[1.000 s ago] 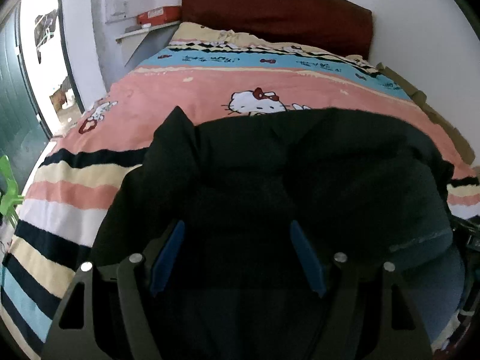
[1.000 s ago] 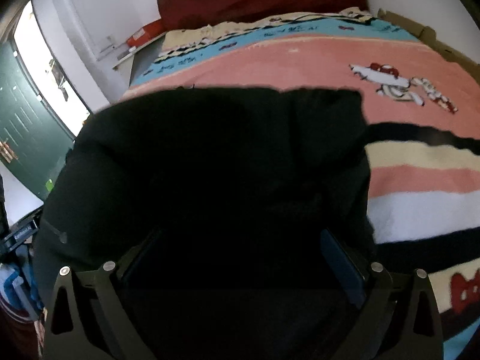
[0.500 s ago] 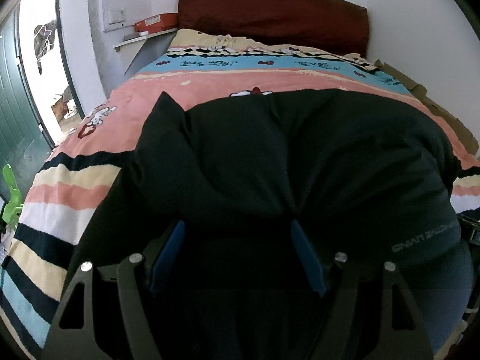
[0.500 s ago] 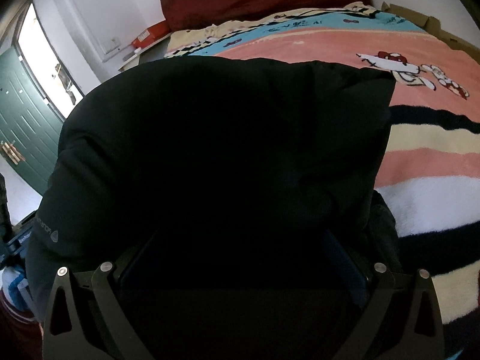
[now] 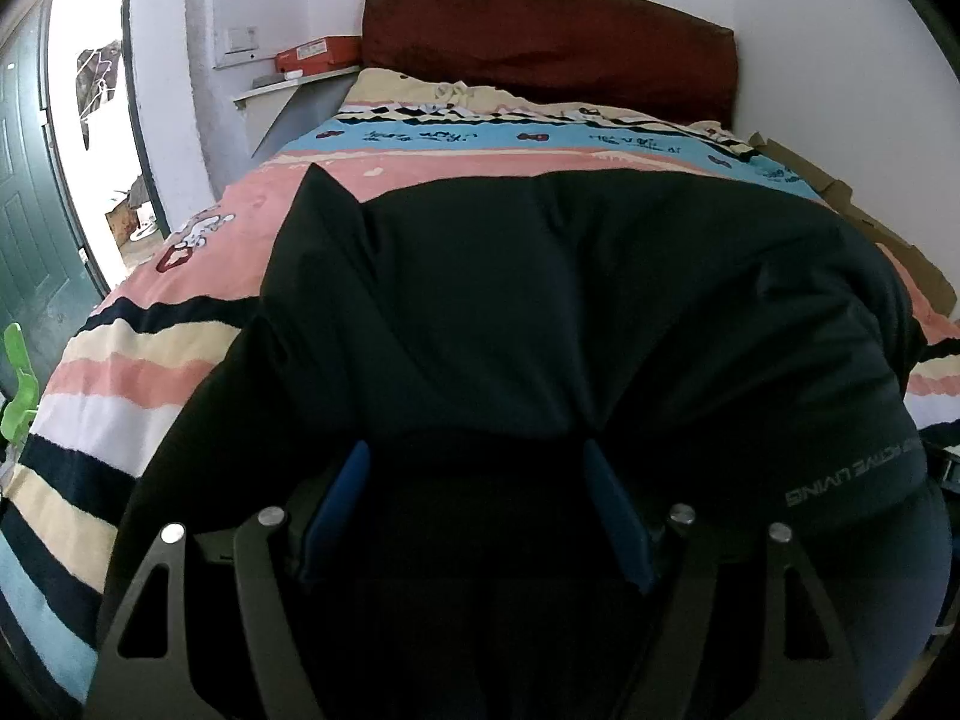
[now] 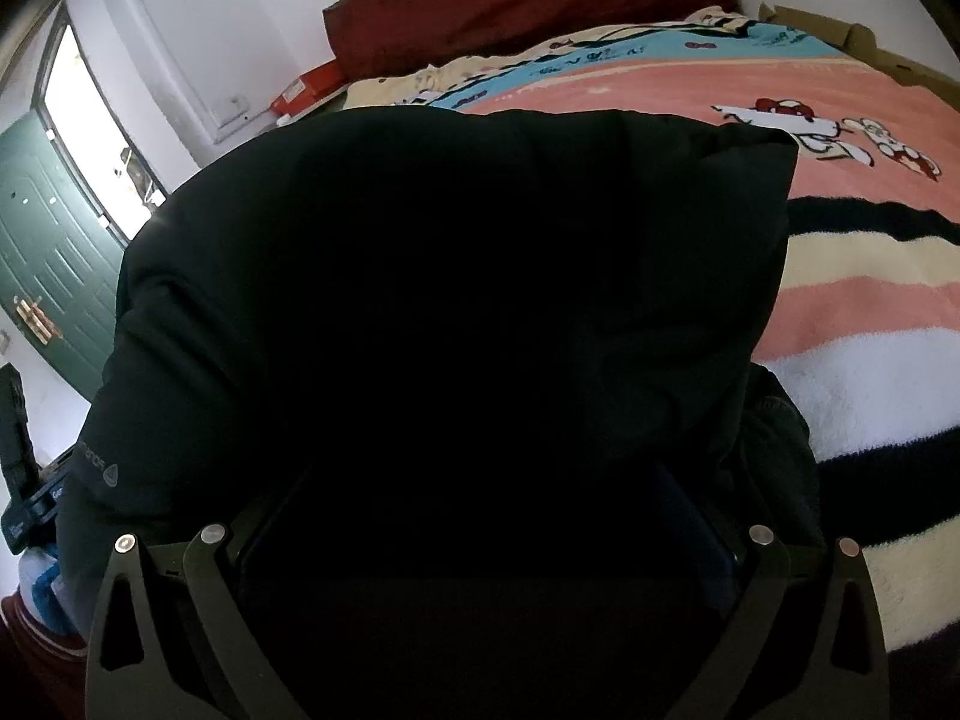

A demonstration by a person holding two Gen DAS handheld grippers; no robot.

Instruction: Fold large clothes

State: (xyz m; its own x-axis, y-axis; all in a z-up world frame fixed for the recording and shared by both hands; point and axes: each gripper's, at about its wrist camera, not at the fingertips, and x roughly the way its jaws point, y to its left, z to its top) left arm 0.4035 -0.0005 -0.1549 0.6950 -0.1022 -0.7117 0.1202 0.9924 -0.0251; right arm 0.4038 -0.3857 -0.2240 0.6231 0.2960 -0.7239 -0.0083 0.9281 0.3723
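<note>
Beyond both claws runs a striped cartoon blanket (image 5: 150, 372) on a bed, with a dark red headboard (image 5: 546, 42) at the far end and a green door (image 6: 54, 276) off to the left. Directly ahead of the left gripper (image 5: 477, 468), a black jacket (image 5: 540, 300) billows up – its blue fingers (image 5: 345, 492) are spread, cloth lying between them. Cloth hides the right gripper (image 6: 486, 480) – I cannot tell its state

Right claw (image 6: 480, 516) tips buried under black garment (image 6: 456, 276); grip indiscernible.
</note>
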